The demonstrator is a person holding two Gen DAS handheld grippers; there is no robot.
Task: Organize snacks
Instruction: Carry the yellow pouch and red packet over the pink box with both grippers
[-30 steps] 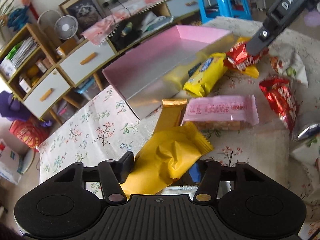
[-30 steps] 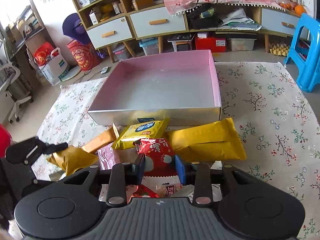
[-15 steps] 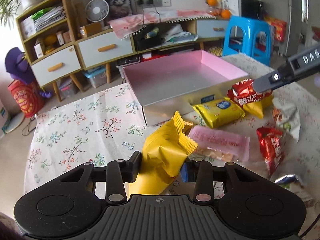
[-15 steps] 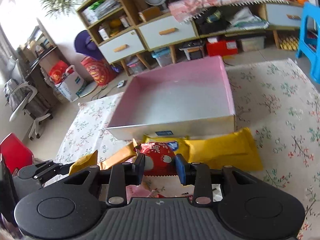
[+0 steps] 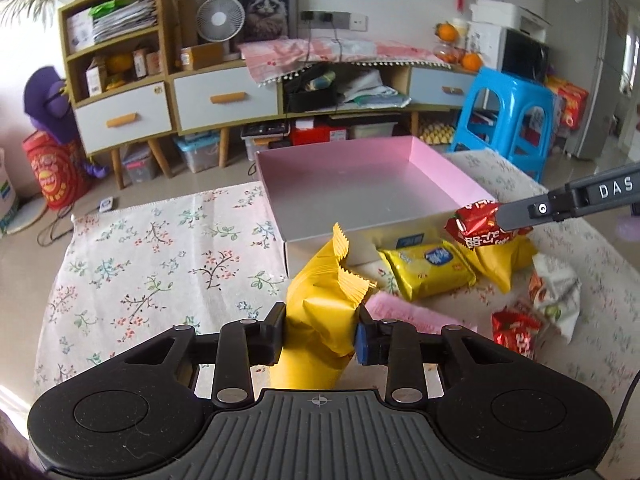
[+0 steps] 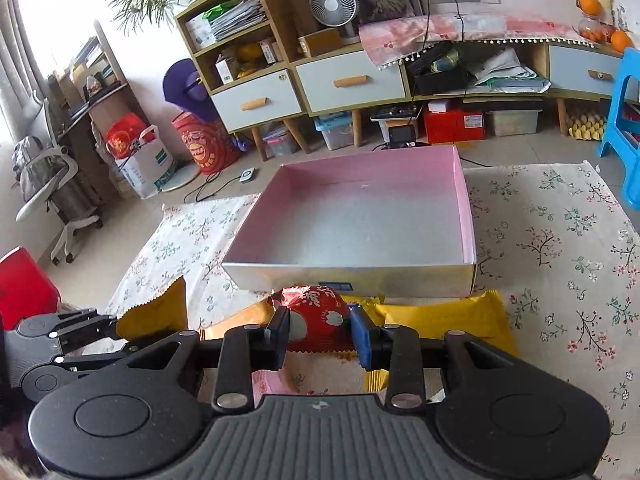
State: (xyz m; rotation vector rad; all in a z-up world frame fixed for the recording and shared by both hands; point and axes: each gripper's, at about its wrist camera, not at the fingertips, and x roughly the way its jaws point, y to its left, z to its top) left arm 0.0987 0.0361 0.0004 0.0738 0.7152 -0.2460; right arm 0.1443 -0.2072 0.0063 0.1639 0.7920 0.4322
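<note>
While each gripper pinches a snack, the pink box (image 6: 360, 224) sits empty just ahead.

With jaws closing, the left gripper (image 5: 319, 330) squeezes a yellow packet (image 5: 320, 304) raised off the floral cloth (image 5: 160, 248); the right gripper (image 6: 319, 334) clamps a red packet (image 6: 316, 312) at the box's near wall. Other snacks lie on the cloth beside that wall: a yellow biscuit pack (image 5: 428, 266), a pink packet (image 5: 416, 316) and more red wrappers (image 5: 516, 332).

materials and finishes on the snack table

the crinkled yellow foil-like packet (image 5: 320, 312) looks glossy, as does the shiny red metallic wrapper (image 6: 316, 316). the shallow pink cardboard box (image 6: 460, 196) is matt inside, with silvery reflective outer walls. the white floral cloth (image 5: 160, 248) looks soft and matt. the black plastic gripper (image 5: 320, 330) has ribbed housing.
</note>
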